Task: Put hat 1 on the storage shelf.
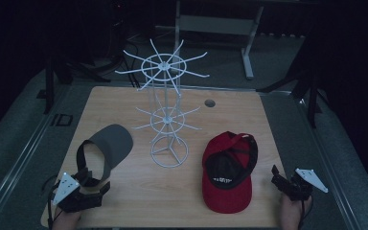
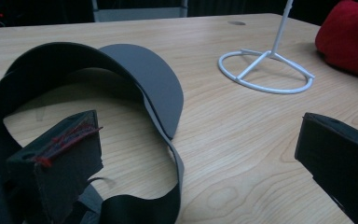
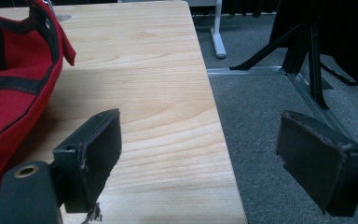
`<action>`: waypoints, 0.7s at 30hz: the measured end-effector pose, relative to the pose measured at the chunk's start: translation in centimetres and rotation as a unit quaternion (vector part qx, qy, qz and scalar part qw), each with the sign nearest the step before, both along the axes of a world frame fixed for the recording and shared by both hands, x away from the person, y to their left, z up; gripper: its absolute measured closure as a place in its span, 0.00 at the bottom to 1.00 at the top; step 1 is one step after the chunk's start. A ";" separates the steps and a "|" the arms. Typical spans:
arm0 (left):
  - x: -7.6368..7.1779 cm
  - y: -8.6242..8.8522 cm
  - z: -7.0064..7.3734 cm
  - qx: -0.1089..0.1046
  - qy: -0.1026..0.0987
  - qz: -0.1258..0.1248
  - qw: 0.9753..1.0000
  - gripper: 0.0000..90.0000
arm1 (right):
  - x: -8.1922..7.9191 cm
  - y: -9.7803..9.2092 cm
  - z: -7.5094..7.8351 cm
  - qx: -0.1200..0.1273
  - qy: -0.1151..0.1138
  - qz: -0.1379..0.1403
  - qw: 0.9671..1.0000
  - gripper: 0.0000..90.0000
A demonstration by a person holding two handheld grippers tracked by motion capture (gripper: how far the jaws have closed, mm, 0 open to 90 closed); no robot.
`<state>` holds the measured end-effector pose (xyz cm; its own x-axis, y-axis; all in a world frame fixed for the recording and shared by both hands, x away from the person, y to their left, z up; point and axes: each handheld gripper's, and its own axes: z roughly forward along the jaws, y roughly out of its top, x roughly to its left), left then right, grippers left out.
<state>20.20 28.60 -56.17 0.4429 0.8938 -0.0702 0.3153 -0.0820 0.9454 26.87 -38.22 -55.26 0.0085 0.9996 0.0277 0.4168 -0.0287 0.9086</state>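
Your left gripper (image 2: 186,154) has its jaws wide: close them on the grey visor's black strap (image 2: 135,205) lying between them. Your right gripper (image 3: 214,158), jaws equally wide, sits just right of the red cotton cap (image 3: 9,93). Beyond stands the white wire rack (image 1: 167,110) on the desk (image 1: 139,191).

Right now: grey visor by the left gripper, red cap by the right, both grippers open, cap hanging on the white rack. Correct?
One thing is off: the red cap is not on the white rack; it lies upside down on the table, as the high view shows. The grey visor is by the left gripper, and the right gripper is open too.
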 end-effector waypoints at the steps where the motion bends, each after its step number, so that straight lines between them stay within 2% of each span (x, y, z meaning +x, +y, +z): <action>1: 0.0 0.1 0.0 -0.002 0.000 0.000 1.000 0.01 | 0.0 0.0 0.0 -0.003 -0.001 0.001 1.000 0.16; 11: -0.1 0.0 0.2 0.002 -0.002 0.018 1.000 0.01 | 0.1 0.3 0.0 -0.008 0.013 0.014 1.000 0.16; 13: -0.1 0.0 0.3 -0.006 -0.002 0.017 1.000 0.01 | 0.1 0.3 0.3 -0.011 0.016 0.016 1.000 0.16; 15: -0.1 0.0 0.3 -0.001 -0.003 0.018 1.000 0.01 | 0.0 0.2 1.2 0.000 0.016 0.023 1.000 0.16; 16: -0.1 0.0 0.3 -0.001 -0.003 0.018 1.000 0.01 | 0.0 0.2 1.2 0.000 0.016 0.023 1.000 0.16; 18: -0.1 -0.1 0.3 0.000 -0.002 0.017 1.000 0.01 | -0.1 0.4 2.7 -0.008 0.007 0.035 0.999 0.16; 19: -0.1 -0.1 0.3 0.000 -0.001 0.016 1.000 0.01 | -0.1 0.4 2.7 -0.008 0.007 0.035 0.999 0.16; 21: -0.1 -0.2 0.3 0.005 0.002 0.015 1.000 0.01 | -0.1 0.7 3.9 -0.008 0.006 0.049 0.999 0.16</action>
